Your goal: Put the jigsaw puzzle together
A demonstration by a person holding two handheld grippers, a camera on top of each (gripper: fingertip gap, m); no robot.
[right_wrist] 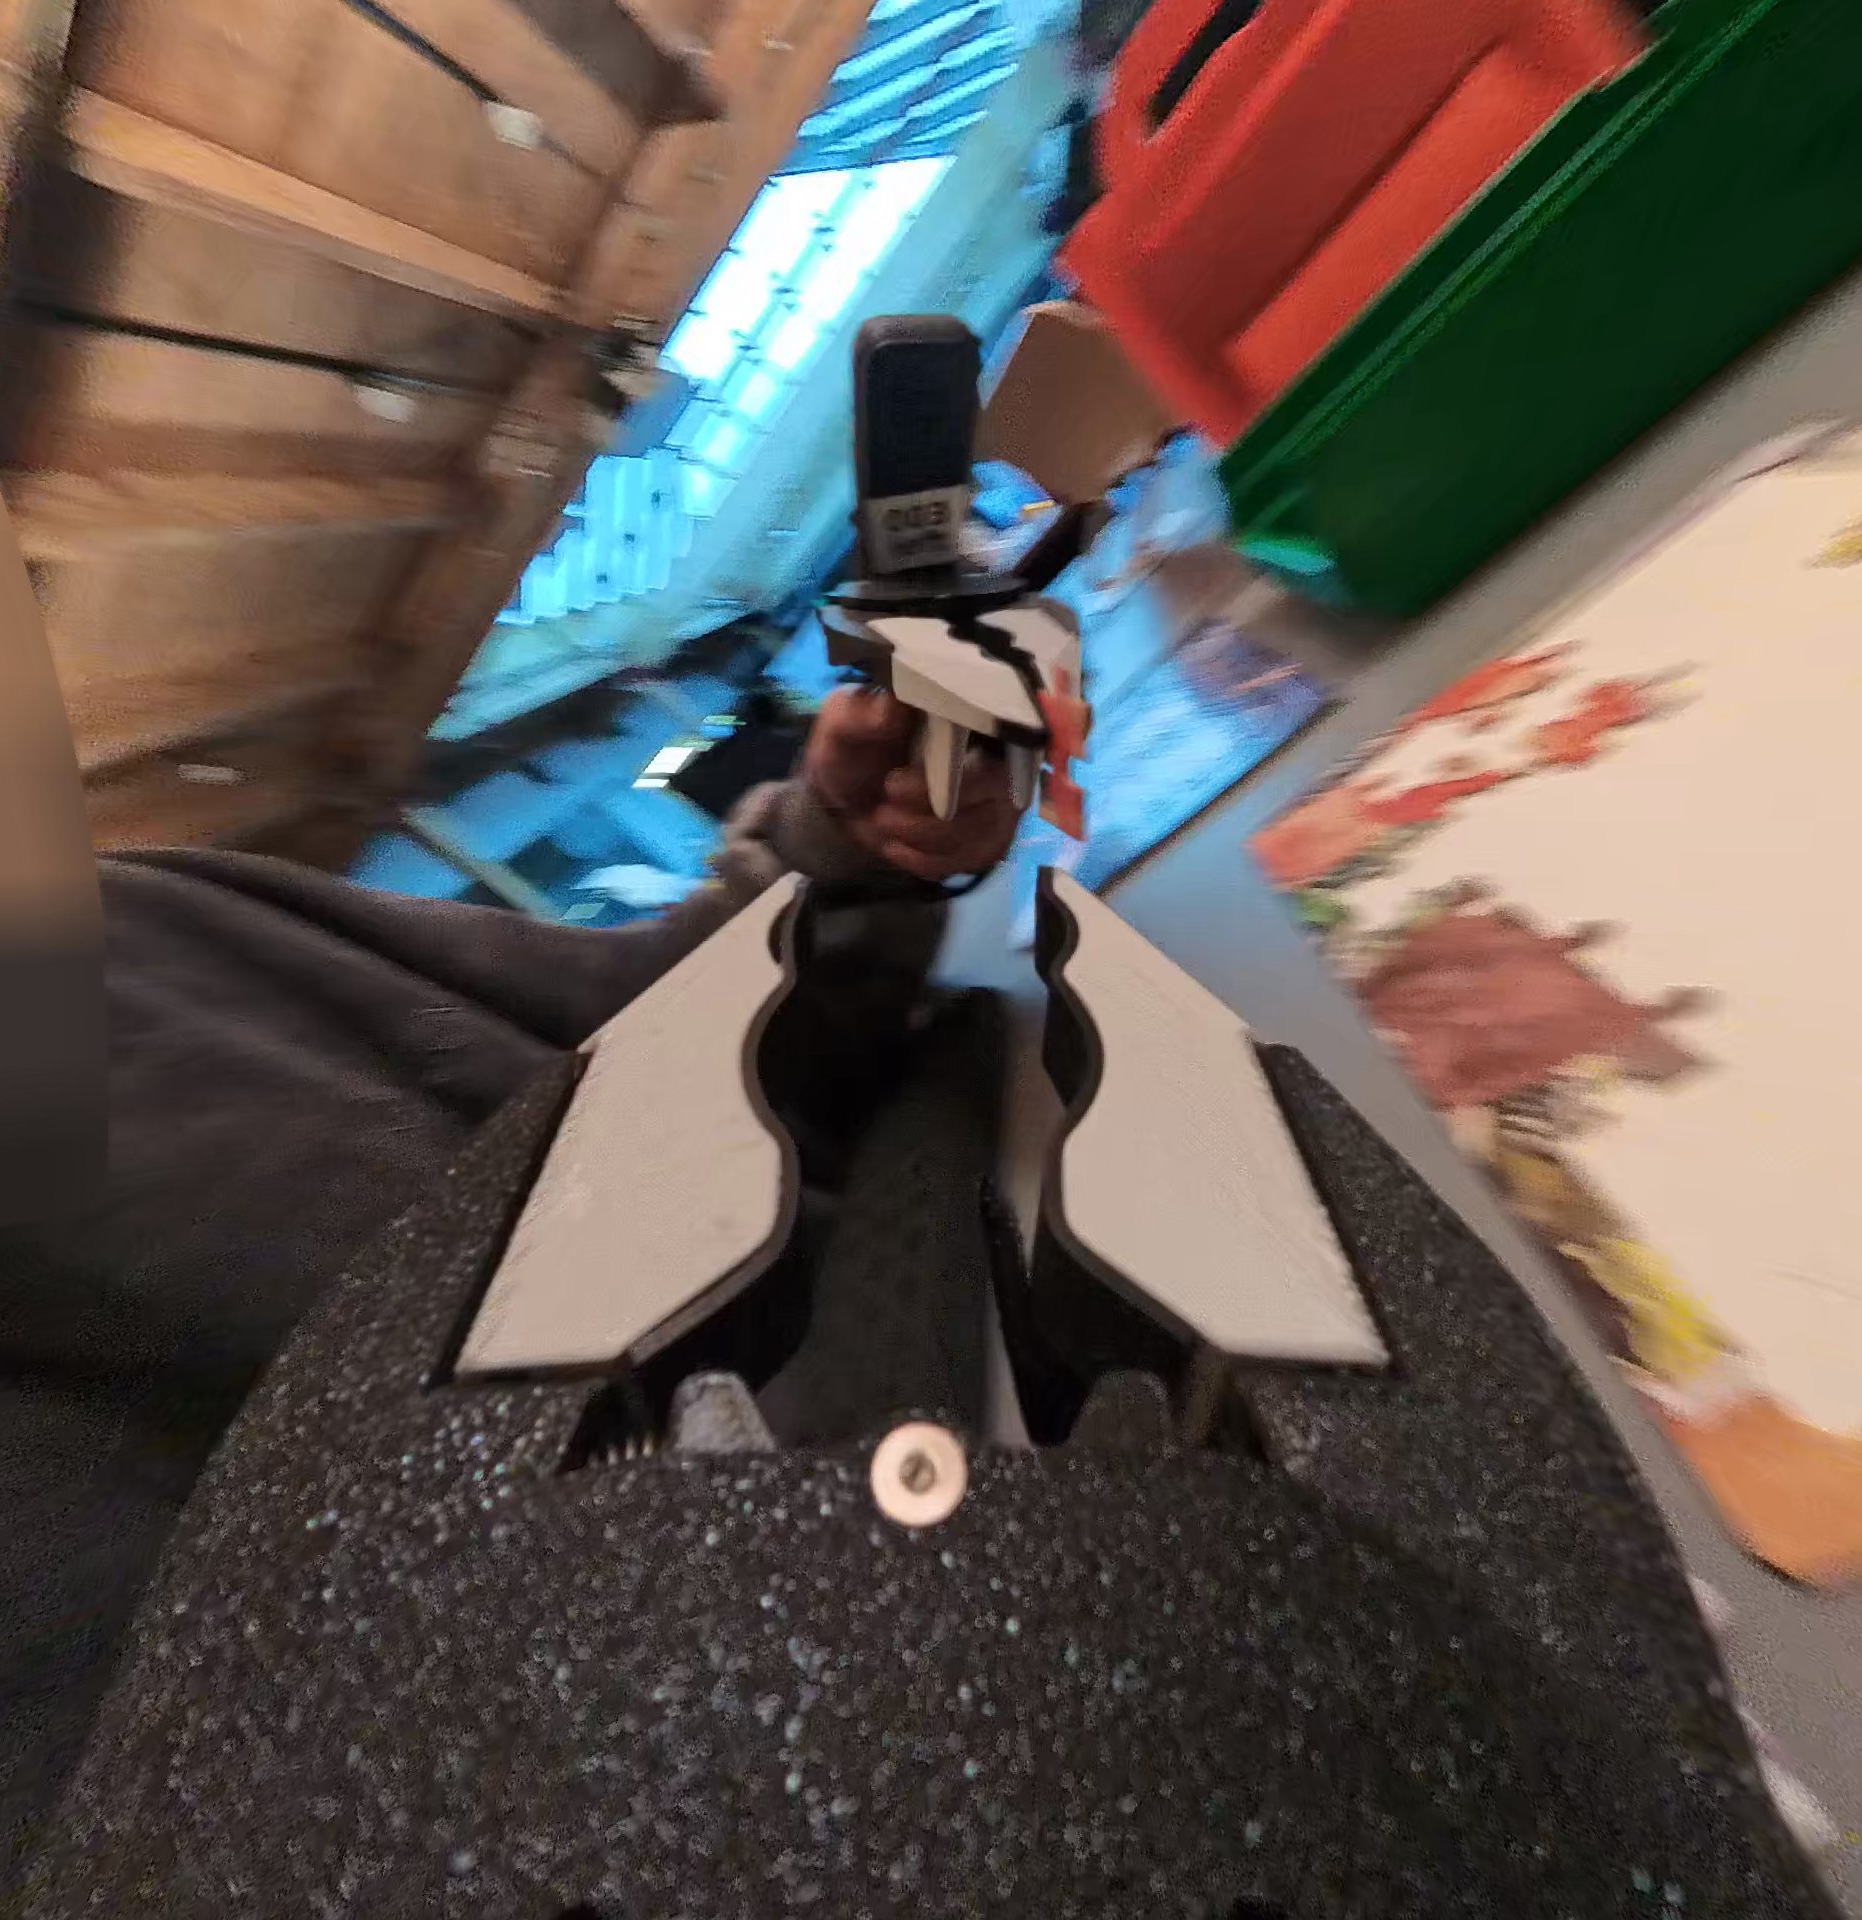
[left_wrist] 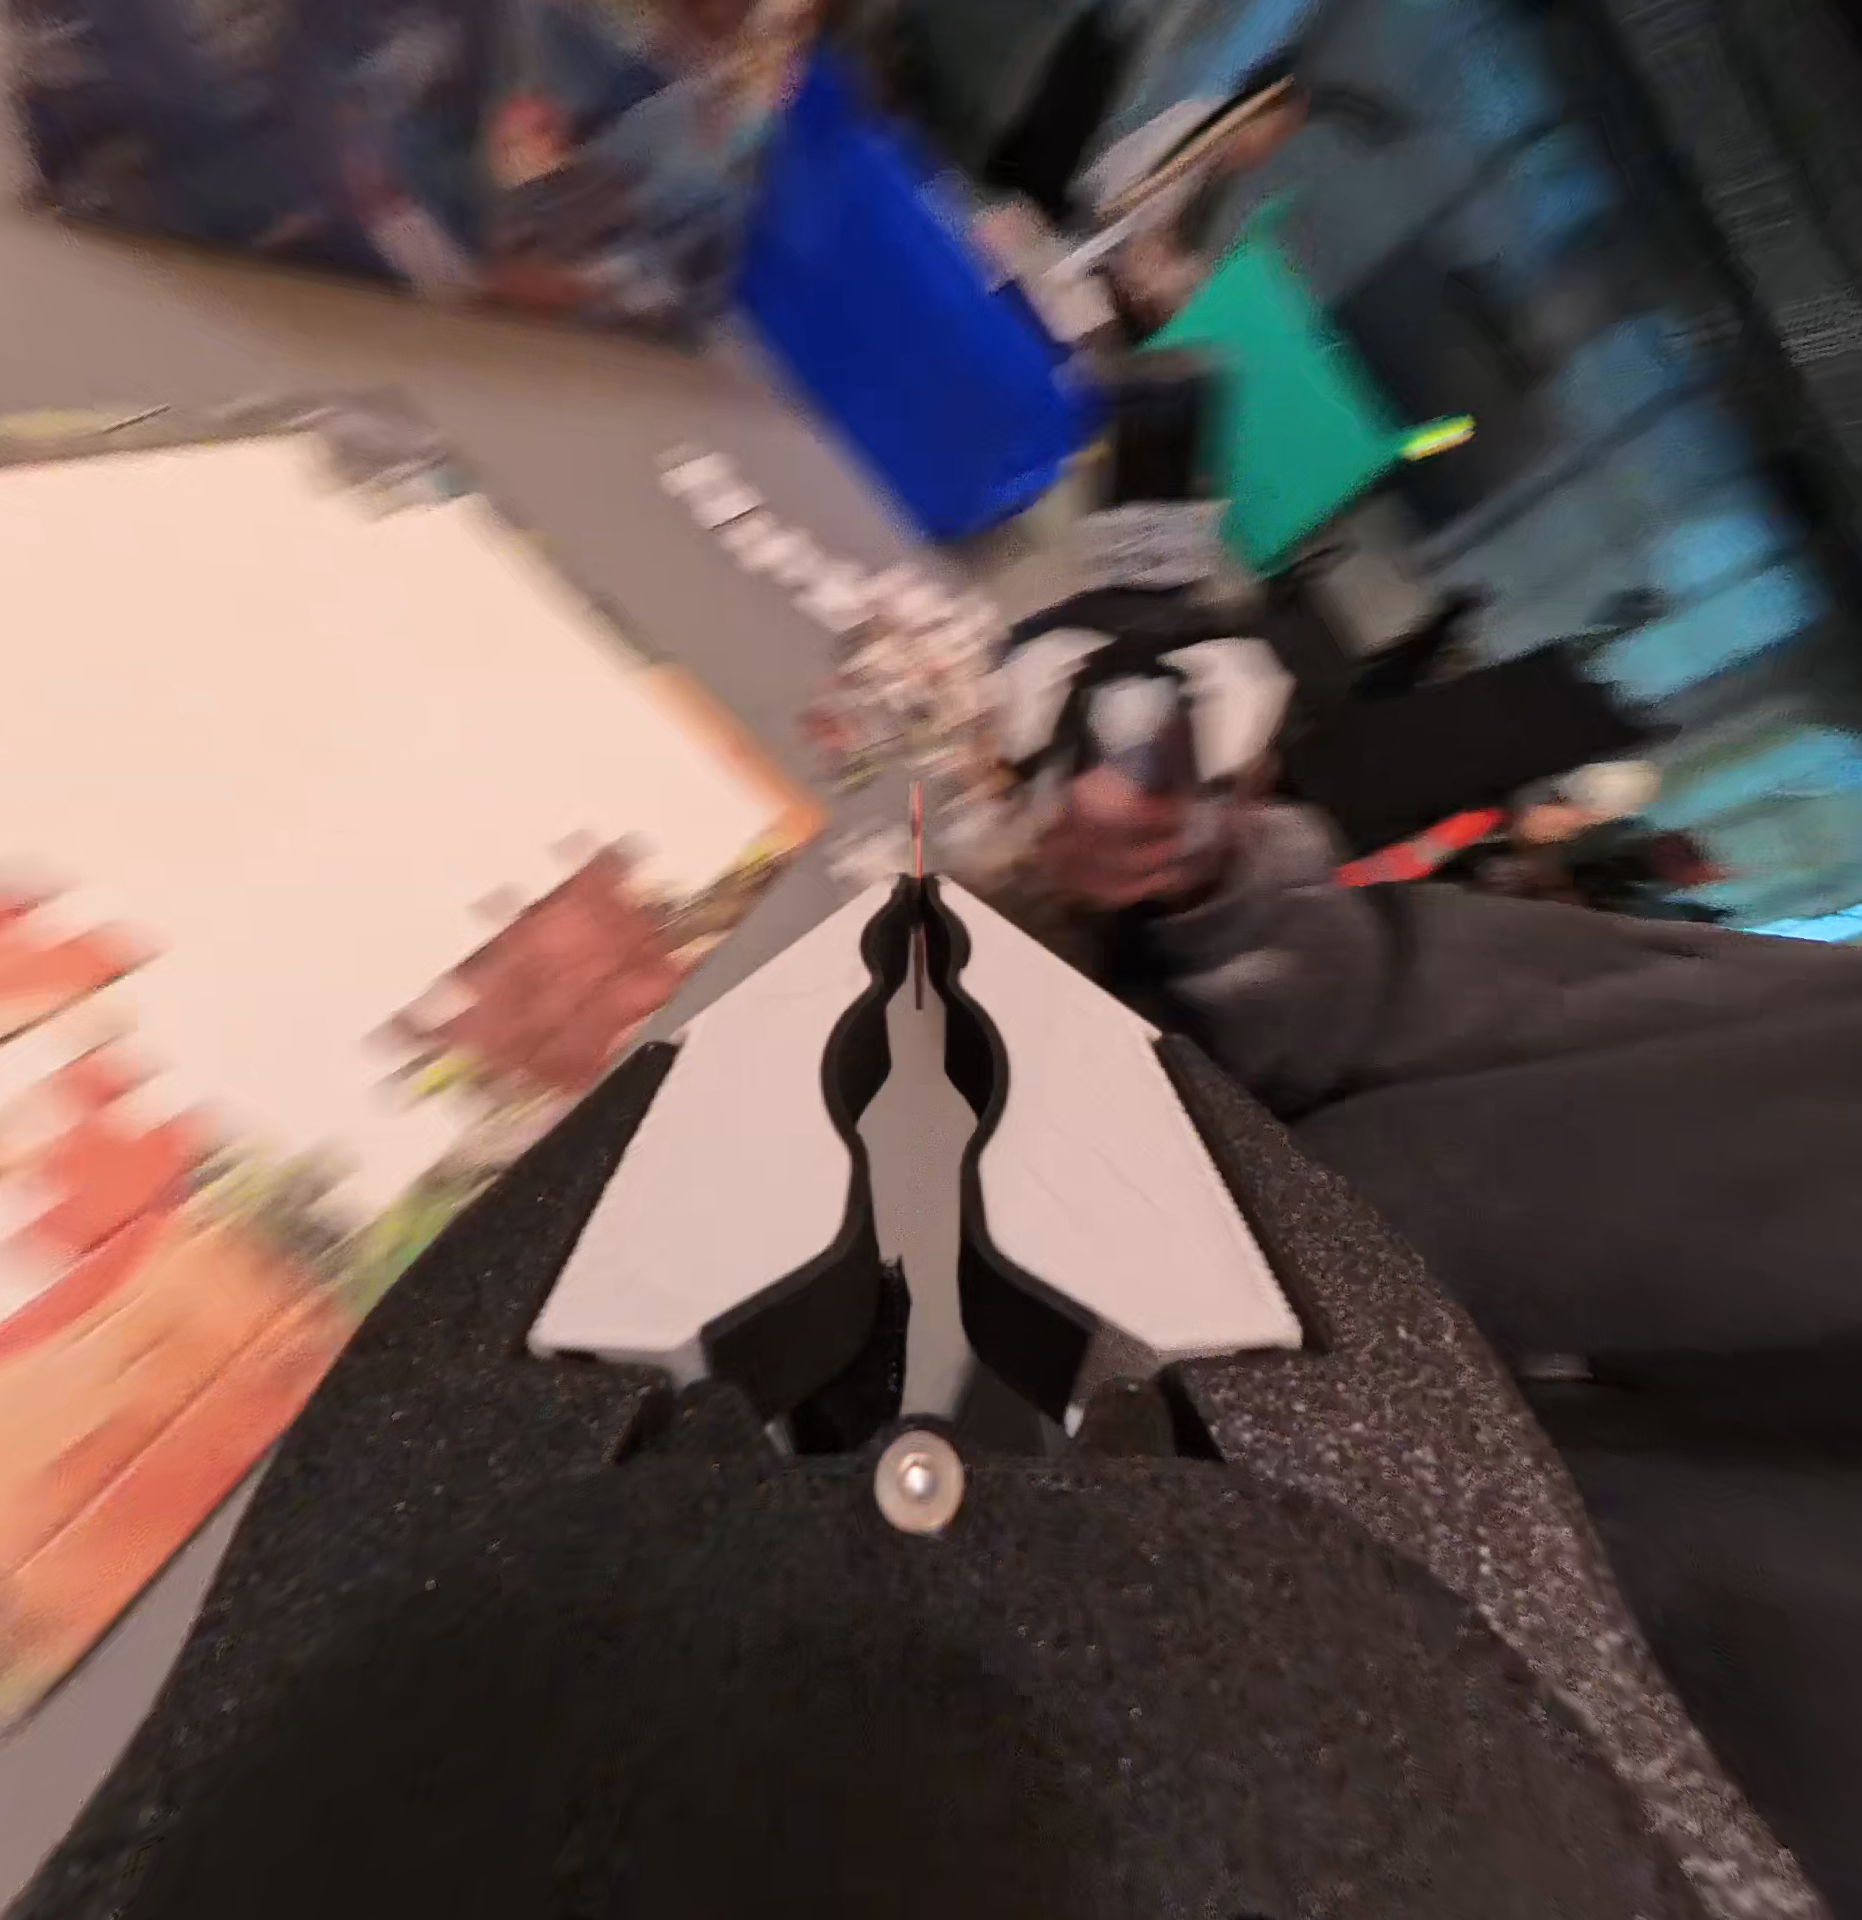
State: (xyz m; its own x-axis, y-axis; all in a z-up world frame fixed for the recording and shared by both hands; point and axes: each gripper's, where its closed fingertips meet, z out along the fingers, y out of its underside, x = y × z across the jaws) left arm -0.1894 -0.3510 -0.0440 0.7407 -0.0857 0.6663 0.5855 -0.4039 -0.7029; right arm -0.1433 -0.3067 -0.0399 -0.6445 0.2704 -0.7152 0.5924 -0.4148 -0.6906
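Note:
My left gripper (left_wrist: pixel 918 883) is shut on a thin jigsaw piece (left_wrist: pixel 915 831) seen edge-on, sticking out past the fingertips. In the right wrist view the same left gripper (right_wrist: pixel 1046 717) shows ahead, held in a hand, with the red piece (right_wrist: pixel 1064 743) pinched at its tips. My right gripper (right_wrist: pixel 922 883) is open with nothing between its fingers. The half-built puzzle on its white board (left_wrist: pixel 283 707) lies to the left in the left wrist view and to the right in the right wrist view (right_wrist: pixel 1654 935), with red and brown patches assembled. Both views are motion-blurred.
A blue box (left_wrist: pixel 906 343) and a green box (left_wrist: pixel 1291 416) stand beyond the board, with loose pieces (left_wrist: pixel 885 665) scattered near them. A green crate (right_wrist: pixel 1592 312) and a red crate (right_wrist: pixel 1301 177) stand at the back. A grey sleeve (right_wrist: pixel 387 997) lies at the left. About 8 cm separates my left fingertips from my right.

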